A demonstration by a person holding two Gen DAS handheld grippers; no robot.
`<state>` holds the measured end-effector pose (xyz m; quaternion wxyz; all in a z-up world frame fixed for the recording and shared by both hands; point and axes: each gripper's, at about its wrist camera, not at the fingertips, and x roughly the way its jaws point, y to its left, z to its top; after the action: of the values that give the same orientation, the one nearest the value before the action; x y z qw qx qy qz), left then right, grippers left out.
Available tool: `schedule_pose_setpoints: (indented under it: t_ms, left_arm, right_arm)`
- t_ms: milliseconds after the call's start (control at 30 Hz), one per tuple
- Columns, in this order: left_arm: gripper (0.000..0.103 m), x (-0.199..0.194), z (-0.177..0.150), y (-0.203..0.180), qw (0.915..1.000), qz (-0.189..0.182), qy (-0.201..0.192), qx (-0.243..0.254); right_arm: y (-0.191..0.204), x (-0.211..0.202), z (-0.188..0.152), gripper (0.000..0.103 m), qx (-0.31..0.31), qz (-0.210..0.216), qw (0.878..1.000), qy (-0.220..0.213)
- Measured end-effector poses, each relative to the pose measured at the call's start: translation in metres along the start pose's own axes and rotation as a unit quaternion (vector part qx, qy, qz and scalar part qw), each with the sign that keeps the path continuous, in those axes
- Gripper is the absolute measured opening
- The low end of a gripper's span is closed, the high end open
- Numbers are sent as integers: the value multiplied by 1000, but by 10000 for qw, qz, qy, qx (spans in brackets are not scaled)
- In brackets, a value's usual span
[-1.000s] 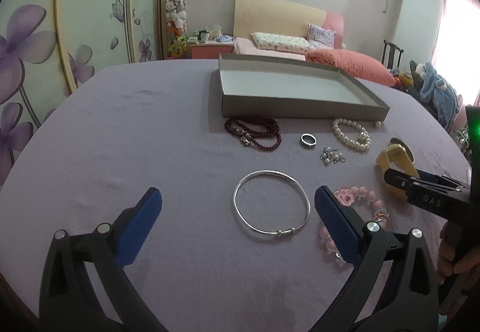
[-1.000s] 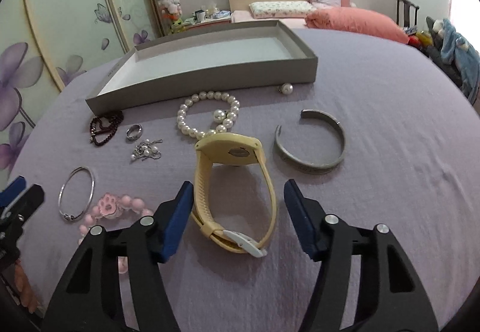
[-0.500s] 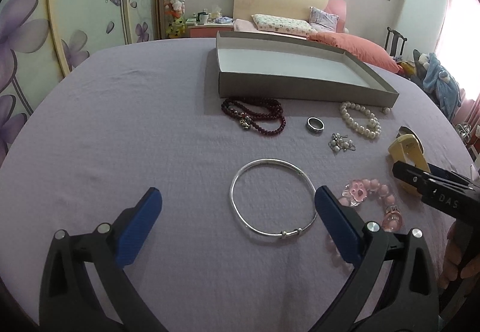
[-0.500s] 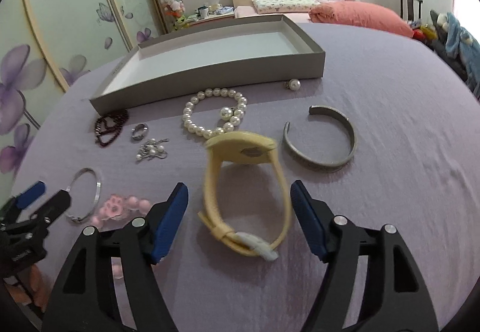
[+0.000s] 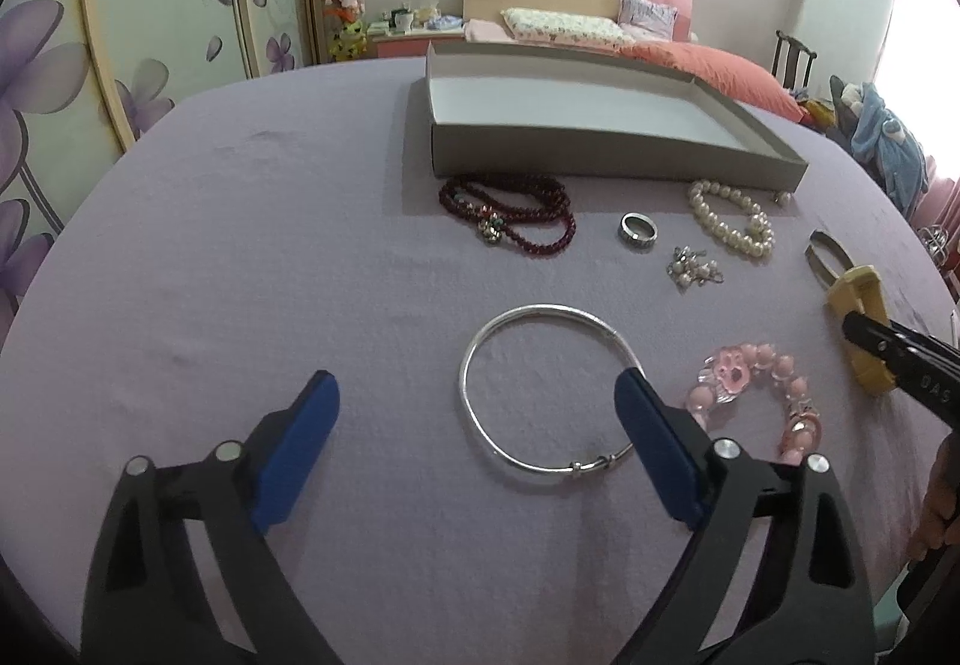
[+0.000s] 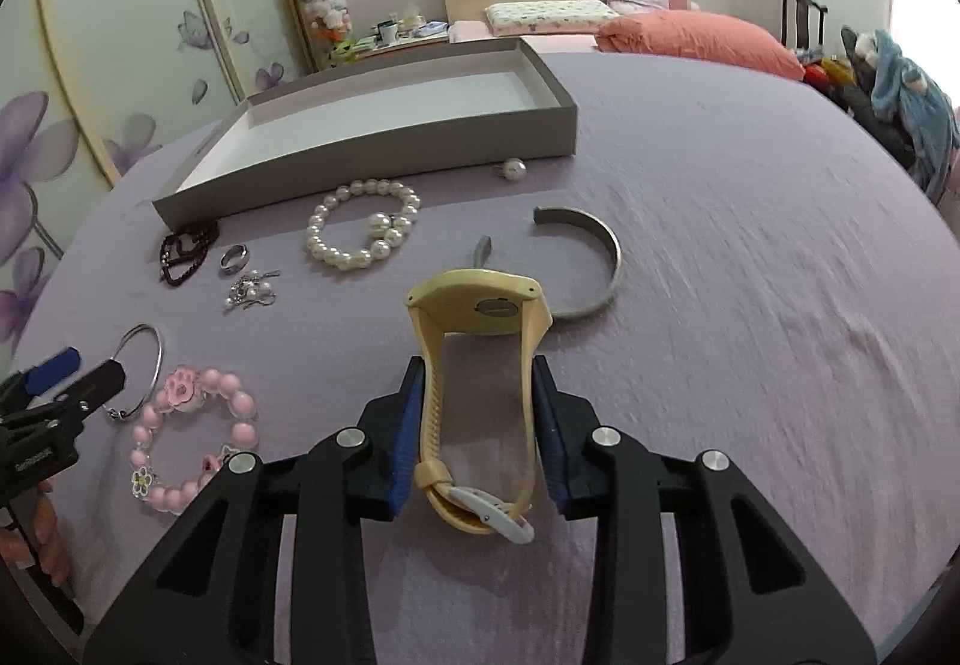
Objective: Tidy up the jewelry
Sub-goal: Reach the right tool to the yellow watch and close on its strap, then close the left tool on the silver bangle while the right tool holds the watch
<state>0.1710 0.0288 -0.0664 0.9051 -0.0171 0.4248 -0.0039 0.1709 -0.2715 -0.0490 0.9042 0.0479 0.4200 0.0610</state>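
Note:
My right gripper point(image 6: 478, 413) is shut on a yellow watch point(image 6: 480, 359), its blue pads pressing the strap from both sides above the purple cloth. The watch also shows at the right edge of the left wrist view point(image 5: 855, 317). My left gripper point(image 5: 477, 425) is open and empty, its right pad over the rim of a thin silver bangle point(image 5: 540, 389). An open grey tray point(image 5: 606, 149) stands at the back, also in the right wrist view point(image 6: 372, 167). A pink bead bracelet point(image 5: 762, 389) lies right of the bangle.
On the cloth lie a dark red bead necklace point(image 5: 510, 212), a silver ring point(image 5: 638, 231), small pearl earrings point(image 5: 690, 269), a pearl bracelet point(image 6: 360, 230), a loose pearl point(image 6: 513, 168) and a grey open cuff point(image 6: 585, 269). A bed and wardrobe stand behind the table.
My right gripper has closed on the yellow watch strap and the watch now sits tilted up between the pads. My left gripper has stayed open over the silver bangle.

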Motion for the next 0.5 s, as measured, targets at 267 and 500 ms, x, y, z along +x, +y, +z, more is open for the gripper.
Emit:
schedule_pose_setpoints:
  t_ms: [267, 500]
  left_arm:
    - [90, 11, 12, -16, 9996, -145, 200, 122]
    - [90, 19, 14, -32, 9989, 44, 339, 335]
  right_arm:
    - [7, 1, -2, 37, -196, -77, 9997, -94]
    - [5, 1, -3, 38, -175, -27, 9998, -86]
